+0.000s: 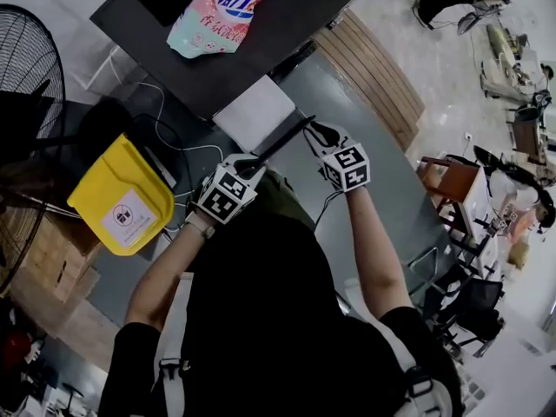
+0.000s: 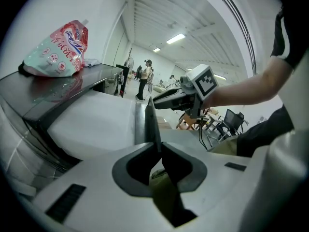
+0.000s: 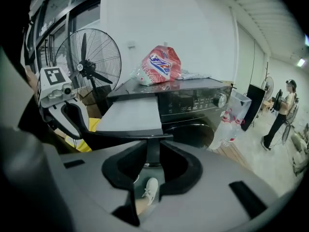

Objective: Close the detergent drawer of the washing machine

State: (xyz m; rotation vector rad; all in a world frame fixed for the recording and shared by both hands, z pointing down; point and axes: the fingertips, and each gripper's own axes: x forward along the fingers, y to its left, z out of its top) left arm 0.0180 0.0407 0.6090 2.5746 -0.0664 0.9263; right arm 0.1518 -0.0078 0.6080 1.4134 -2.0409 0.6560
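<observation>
Right gripper view showed the drawer (image 3: 130, 114) pulled well out of the washer (image 3: 193, 100), left of its control panel. The left gripper (image 2: 147, 103) and right gripper (image 3: 152, 144) both had their jaws clenched, with nothing seen between them, and their tips were close together along the drawer's front edge. Pushed off-centre, the drawer could skew and jam, or the thin tips could slip over the edge. The path inward looked clear. A fan (image 3: 89, 66) and a yellow bin (image 1: 122, 194) stood off to the left.
</observation>
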